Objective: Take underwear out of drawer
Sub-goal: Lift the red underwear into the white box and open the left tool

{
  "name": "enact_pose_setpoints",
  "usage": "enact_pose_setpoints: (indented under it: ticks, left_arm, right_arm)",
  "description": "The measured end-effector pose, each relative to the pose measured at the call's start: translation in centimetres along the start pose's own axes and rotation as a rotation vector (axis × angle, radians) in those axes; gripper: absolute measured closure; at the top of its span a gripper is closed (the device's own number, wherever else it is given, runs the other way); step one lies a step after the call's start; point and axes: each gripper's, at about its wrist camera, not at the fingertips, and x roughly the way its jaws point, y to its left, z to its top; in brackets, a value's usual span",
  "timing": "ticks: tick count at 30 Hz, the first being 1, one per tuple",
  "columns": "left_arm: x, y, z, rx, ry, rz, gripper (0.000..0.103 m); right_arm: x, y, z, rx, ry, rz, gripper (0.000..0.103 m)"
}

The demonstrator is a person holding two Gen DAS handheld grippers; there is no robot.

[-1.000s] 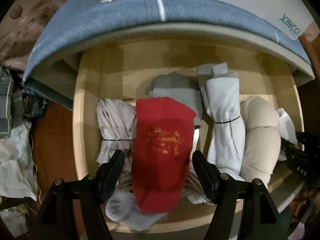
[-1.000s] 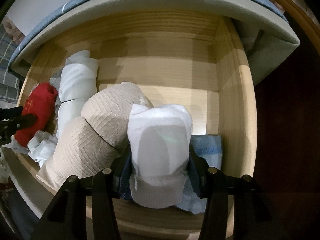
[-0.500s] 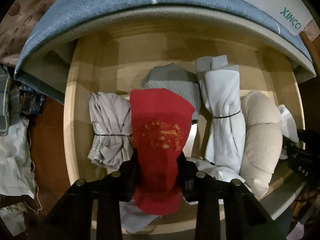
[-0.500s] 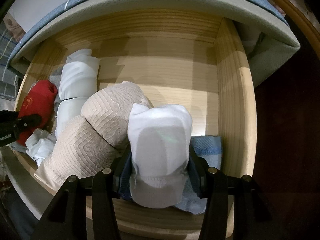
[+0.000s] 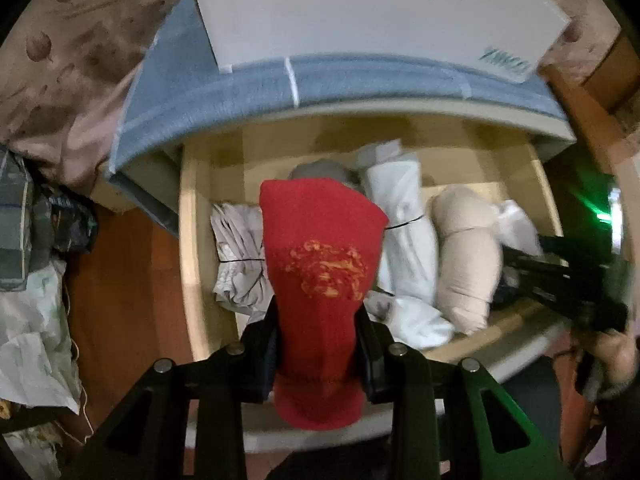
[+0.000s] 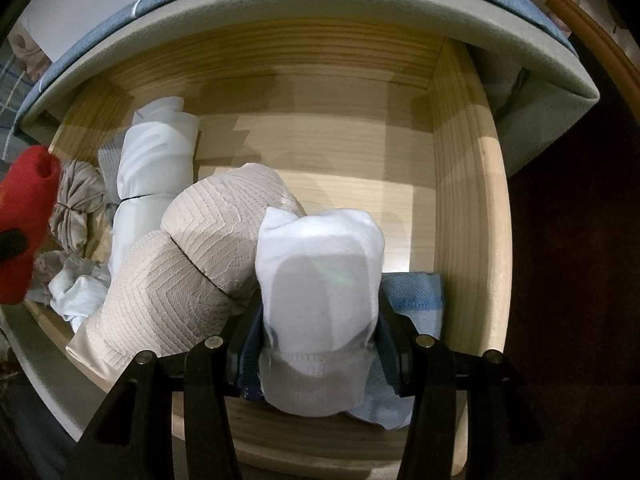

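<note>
two close wrist views down into one shared drawer (image 5: 192,264)

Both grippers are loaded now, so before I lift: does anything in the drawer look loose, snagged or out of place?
Mostly tidy: the rolled bundles lie side by side in the wooden drawer. Only the crumpled white cloth at the front edge lies unrolled, unlike the tied rolls. Nothing looks snagged.

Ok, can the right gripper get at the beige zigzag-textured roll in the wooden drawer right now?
Probably not yet: the right gripper is shut on a white rolled garment. The beige zigzag-textured roll lies uncovered beside it.
</note>
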Motion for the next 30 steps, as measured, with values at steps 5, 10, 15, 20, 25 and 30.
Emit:
enact_pose_setpoints:
  ticks: [5,10,15,20,25,30]
  left_arm:
    - [-5.4,0.3,0.6,0.002,-0.111,-0.025,0.071]
    - [-11.3,1.0,2.9,0.002,-0.250,-0.022,0.071]
    - [-16.3,0.8,7.6,0.014,-0.388,0.008,0.071]
    - [-17.6,0.3,12.1,0.012,-0.449,0.037,0.071]
    - [-15.5,0.3,16.8,-0.013,-0.441,0.041,0.071]
    - [-12.3,1.2,20.1,-0.056,-0.407,0.058,0.071]
  right_arm:
    - [0.0,0.0,0.1,-0.001,0.001,-0.002,0.057]
    - [0.0,0.1,0.1,-0.003,0.000,-0.003,0.057]
    - [0.0,0.1,0.2,-0.002,0.000,-0.005,0.057]
    - [0.1,0.1,0.2,0.000,-0.002,-0.005,0.057]
    - [0.1,-0.1,0.1,0.003,-0.003,0.002,0.057]
    - [0.1,-0.2,0.1,0.005,-0.003,0.005,0.057]
